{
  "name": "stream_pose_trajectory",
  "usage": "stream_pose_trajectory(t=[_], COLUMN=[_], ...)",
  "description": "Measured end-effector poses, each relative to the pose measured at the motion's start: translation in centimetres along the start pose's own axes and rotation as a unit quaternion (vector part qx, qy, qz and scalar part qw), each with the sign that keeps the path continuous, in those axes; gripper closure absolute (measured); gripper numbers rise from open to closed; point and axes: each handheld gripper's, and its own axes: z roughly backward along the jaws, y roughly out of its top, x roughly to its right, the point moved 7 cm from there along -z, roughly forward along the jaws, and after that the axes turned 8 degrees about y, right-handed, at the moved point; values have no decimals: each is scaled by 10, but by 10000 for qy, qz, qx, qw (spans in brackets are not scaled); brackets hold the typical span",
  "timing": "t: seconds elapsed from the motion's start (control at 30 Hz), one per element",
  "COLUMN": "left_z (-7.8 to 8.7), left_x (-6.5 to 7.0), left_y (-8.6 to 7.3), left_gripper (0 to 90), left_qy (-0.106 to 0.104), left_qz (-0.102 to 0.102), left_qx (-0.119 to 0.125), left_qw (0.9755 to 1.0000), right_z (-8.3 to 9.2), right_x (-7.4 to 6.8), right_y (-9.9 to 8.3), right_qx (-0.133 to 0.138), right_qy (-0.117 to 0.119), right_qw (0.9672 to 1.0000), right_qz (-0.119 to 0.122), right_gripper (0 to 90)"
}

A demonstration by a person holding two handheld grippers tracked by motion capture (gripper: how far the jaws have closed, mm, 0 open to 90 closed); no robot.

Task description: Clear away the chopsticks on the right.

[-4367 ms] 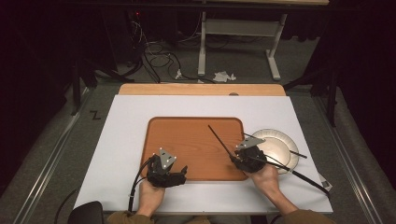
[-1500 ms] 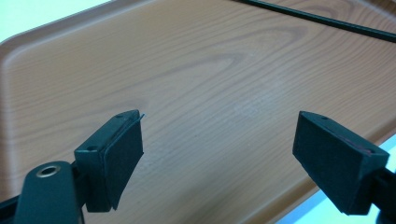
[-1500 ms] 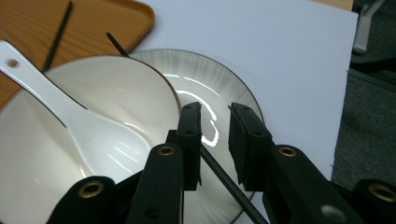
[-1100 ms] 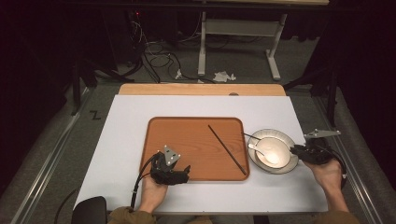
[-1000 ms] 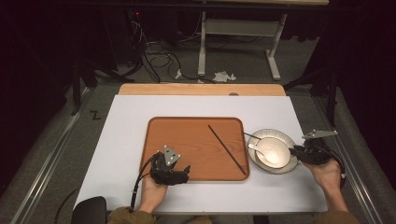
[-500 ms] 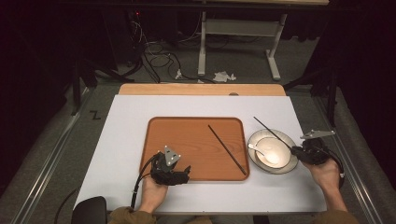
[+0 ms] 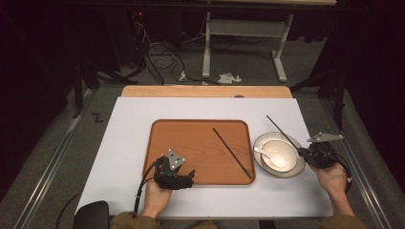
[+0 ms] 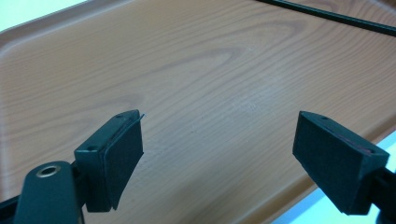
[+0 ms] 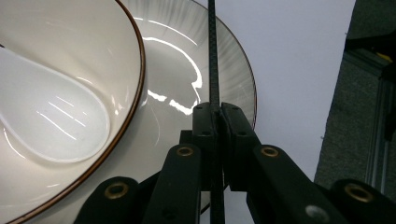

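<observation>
A wooden tray [image 7: 191,143] lies mid-table with one black chopstick [image 7: 232,152] lying slantwise on it. To its right a white bowl [image 7: 277,152] with a white spoon [image 7: 265,155] sits on a plate [image 7: 291,171]. My right gripper [image 7: 302,151] is at the plate's right edge. Its jaws have just been closing and now pinch a second black chopstick [image 7: 282,131] that points away over the plate rim. Close up, that right gripper [image 9: 215,116] clamps the chopstick [image 9: 212,56] beside the bowl [image 9: 70,37]. My left gripper [image 8: 233,149] hovers open over the tray's [image 8: 187,70] near edge, holding nothing.
The white table top [image 7: 119,143] has free room left of the tray and along the far side. A wooden strip [image 7: 205,91] borders the far edge. Beyond it stand a desk frame and cables on the floor.
The right gripper has shut on the chopstick at the plate, and the stick's far tip has swung away from the bowl toward the far side. The left gripper has stayed put.
</observation>
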Motion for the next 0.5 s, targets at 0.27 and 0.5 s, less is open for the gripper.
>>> stream_pose_trajectory(t=[0.27,0.5], left_z=[1,0], left_x=[-2,-1], left_y=[2,3], left_gripper=[164,164], left_qy=[18,5], left_qz=[32,14], left_qx=[34,45], left_qw=[10000,10000], right_z=[7,18], right_x=[-4,-9], right_y=[6,12], right_qx=[231,481], right_qy=[-16,63], right_qw=[9997,9988], right_qz=[-11,-79], right_gripper=[864,864])
